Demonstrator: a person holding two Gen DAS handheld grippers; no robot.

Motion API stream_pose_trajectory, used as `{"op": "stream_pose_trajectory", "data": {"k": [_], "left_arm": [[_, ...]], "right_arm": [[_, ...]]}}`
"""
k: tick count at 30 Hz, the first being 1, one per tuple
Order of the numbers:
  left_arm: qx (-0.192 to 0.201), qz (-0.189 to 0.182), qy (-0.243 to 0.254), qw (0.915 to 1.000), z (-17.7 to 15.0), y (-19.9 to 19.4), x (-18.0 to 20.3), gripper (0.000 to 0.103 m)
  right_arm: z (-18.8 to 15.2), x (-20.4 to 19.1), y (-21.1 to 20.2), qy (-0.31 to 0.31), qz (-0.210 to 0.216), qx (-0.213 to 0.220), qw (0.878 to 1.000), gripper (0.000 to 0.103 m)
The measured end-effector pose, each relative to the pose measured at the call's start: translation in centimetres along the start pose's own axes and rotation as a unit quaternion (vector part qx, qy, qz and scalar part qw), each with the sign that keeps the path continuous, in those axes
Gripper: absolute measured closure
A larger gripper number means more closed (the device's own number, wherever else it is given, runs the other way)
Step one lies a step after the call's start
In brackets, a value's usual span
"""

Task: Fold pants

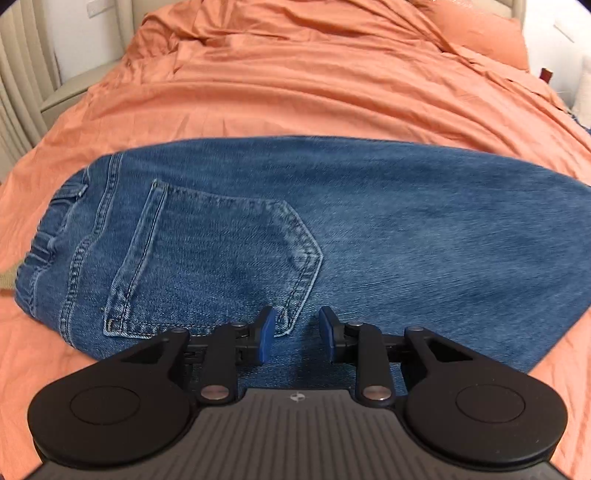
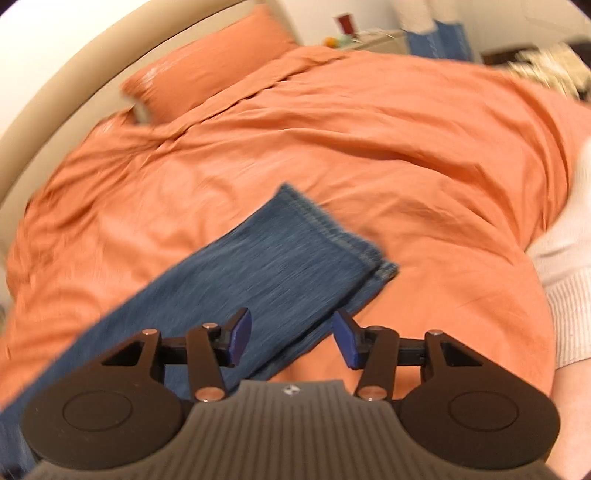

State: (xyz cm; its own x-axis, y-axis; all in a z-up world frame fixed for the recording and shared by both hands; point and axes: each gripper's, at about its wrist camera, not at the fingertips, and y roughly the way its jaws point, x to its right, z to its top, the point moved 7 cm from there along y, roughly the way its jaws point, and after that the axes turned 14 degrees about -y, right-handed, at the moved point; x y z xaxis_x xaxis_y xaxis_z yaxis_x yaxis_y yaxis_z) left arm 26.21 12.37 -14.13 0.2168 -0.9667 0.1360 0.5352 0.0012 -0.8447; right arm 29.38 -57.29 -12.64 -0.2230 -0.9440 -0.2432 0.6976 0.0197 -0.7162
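Blue jeans (image 1: 351, 206) lie flat on the orange duvet (image 1: 295, 85), folded lengthwise, back pocket (image 1: 214, 258) up and waistband (image 1: 51, 225) at the left. My left gripper (image 1: 297, 332) hovers over the near edge of the seat by the pocket's corner, open, with nothing between its blue pads. In the right wrist view the leg end (image 2: 280, 266) runs diagonally, its hem (image 2: 332, 232) at the upper right. My right gripper (image 2: 291, 338) hangs open over the near edge of the leg, with nothing pinched. This view is blurred.
An orange pillow (image 2: 207, 70) rests against the beige headboard (image 2: 48, 110). A nightstand with a red cup (image 2: 345, 24) stands behind the bed. A person's white knit sleeve (image 2: 565, 288) is at the right edge. A beige ledge (image 1: 66, 88) flanks the bed's left side.
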Motion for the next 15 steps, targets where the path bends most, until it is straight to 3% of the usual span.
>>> {"op": "stream_pose_trajectory", "data": {"k": [3,8,10,11,13,15], "left_arm": [[-0.005,0.008,0.003,1.0,-0.2,0.5,0.0,0.07],[-0.012,0.022,0.003,0.9997,-0.5,1.3,-0.1,0.071],[-0.015,0.026,0.004,0.9996,-0.5,1.6,-0.1,0.073],[-0.016,0.03,0.006,0.9994,-0.5,1.7,-0.1,0.075],[-0.02,0.034,0.01,0.9992,-0.4,2.0,-0.2,0.077],[-0.021,0.04,0.015,0.9989,-0.4,2.2,-0.2,0.079]], "right_arm": [[0.5,2.7,1.9,0.05,0.001,-0.003,0.999,0.059],[1.2,5.4,4.5,0.104,0.022,-0.001,0.994,0.077],[1.1,5.9,5.4,0.109,0.02,-0.014,0.994,0.098],[1.2,6.0,5.6,0.11,0.022,-0.017,0.994,0.103],[2.3,5.6,4.2,0.101,0.043,0.016,0.994,0.103],[3.5,4.5,2.2,0.052,0.036,0.043,0.997,0.103]]}}
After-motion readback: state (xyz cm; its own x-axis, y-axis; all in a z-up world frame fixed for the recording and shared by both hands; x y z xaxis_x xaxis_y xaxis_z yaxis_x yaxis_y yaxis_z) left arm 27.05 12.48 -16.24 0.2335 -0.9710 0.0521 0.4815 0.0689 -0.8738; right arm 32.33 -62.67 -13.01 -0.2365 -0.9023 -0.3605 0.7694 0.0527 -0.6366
